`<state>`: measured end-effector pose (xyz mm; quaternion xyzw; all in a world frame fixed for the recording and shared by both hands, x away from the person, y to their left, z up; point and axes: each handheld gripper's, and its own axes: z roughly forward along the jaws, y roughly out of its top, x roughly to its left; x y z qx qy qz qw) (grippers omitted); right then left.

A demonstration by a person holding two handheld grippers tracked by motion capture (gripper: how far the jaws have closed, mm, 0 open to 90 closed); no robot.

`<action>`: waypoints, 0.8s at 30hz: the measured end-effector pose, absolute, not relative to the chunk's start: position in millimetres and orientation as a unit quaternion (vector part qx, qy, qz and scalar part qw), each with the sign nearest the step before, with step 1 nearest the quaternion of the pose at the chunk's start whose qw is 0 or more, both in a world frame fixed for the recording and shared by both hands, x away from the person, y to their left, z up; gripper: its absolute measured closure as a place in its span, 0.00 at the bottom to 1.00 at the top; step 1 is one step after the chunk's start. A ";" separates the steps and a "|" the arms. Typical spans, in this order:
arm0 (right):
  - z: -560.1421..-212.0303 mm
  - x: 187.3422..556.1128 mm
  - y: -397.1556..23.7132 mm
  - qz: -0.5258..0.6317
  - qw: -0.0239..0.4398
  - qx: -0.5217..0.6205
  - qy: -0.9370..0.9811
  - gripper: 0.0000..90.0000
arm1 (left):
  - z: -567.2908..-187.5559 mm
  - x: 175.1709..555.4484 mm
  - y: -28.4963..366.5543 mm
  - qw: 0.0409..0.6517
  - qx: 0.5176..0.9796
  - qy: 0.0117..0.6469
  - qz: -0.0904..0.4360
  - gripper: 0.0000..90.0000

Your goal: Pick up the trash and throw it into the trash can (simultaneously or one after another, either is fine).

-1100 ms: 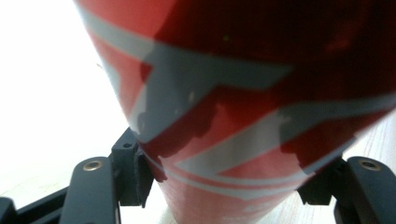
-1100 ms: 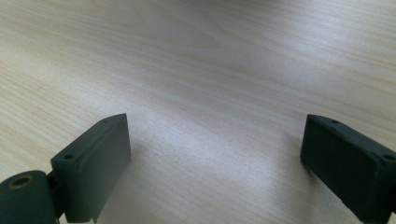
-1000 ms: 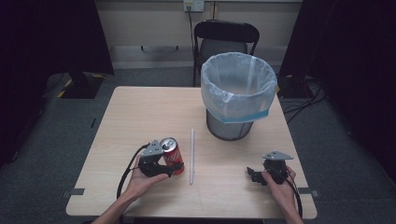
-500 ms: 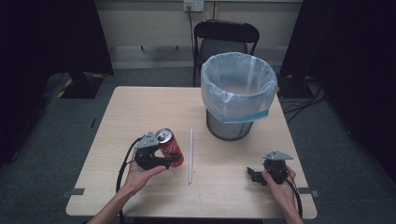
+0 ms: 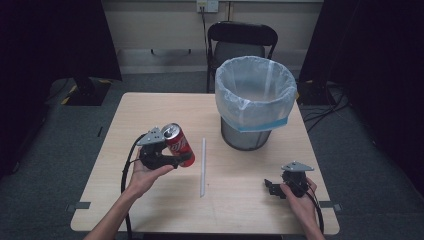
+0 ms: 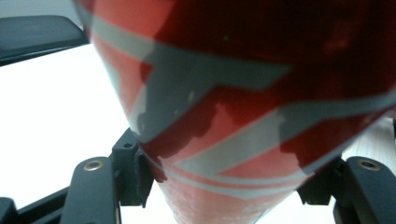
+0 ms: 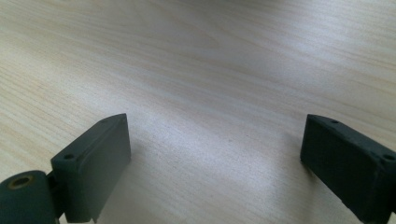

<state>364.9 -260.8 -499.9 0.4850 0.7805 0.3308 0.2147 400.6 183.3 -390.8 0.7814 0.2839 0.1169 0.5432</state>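
The left gripper (image 5: pixel 176 159) has lifted the red can (image 5: pixel 178 144) off the tabletop (image 5: pixel 150 110) over the last second: a second ago the can stood upright beside the white straw (image 5: pixel 202 166), half a second ago it was leaning as it rose, and now it hangs tilted in the air, its silver top turned toward the far left. The fingers (image 6: pixel 133 168) are clamped on the can's lower body, one on each side, as the left gripper view shows with the red and grey print pressing close above them. The pickup therefore looks done, and the likely step ahead is carrying the can to the bin (image 5: pixel 256 100), which stands ahead of the fingers and to their right, lined with a pale bag and open at the top.

The straw lies flat just to the right of the clamped fingers, between them and the bin, so a low path would sweep it; a raised path clears it. The bin's rim sits high, so the can probably has to go over the rim before release.

The right gripper (image 5: pixel 271 186) rests low on the near right part of the tabletop, fingers (image 7: pixel 93 163) spread apart with bare wood between them, well away from the can.
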 end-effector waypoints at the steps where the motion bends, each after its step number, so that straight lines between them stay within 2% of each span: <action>1: -499.9 364.9 -260.8 0.331 0.215 0.485 0.781 0.09 | -389.1 401.2 182.9 0.546 0.780 0.284 0.114 0.38; 24: -499.9 364.9 -260.8 0.331 0.215 0.485 0.781 0.09 | -330.0 420.0 170.2 0.573 0.762 0.266 0.142 0.38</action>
